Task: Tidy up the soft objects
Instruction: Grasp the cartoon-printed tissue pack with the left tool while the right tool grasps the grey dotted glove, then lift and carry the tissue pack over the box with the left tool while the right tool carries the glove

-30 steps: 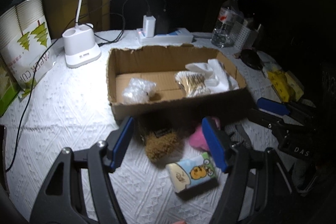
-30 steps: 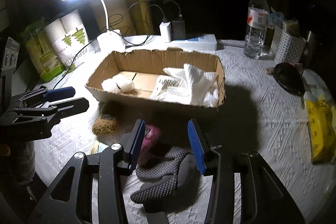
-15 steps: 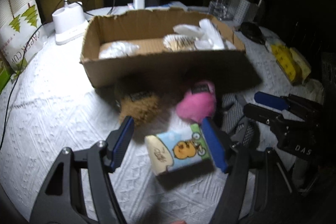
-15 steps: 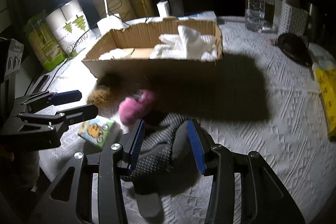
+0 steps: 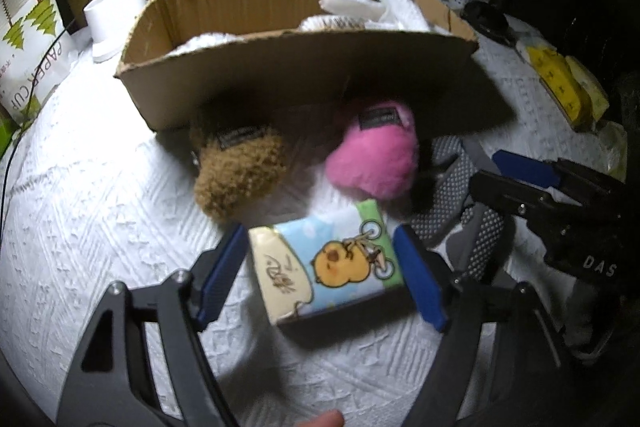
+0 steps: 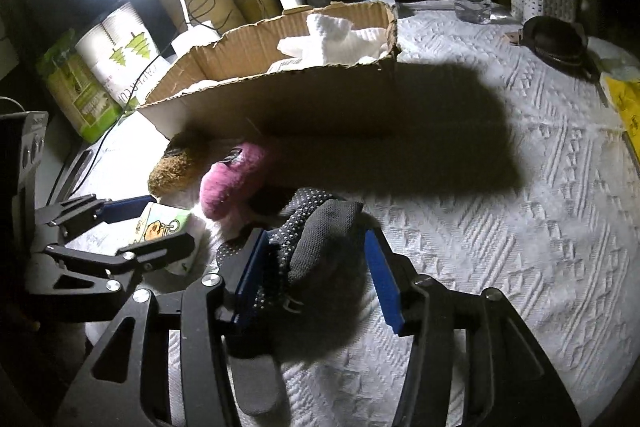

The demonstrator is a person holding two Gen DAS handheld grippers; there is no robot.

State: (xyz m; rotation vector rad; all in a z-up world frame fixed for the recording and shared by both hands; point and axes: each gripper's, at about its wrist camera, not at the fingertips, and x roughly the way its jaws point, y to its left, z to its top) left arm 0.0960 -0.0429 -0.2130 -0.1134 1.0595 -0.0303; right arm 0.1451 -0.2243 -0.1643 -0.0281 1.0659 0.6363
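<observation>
Both jaws are opening: left gripper is straddling the tissue pack, right gripper the grey slipper; centre each before squeezing.

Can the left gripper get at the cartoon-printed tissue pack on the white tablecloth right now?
Probably yes: the left gripper has its opening jaws on either side of the cartoon-printed tissue pack, with nothing lying on top.
</observation>
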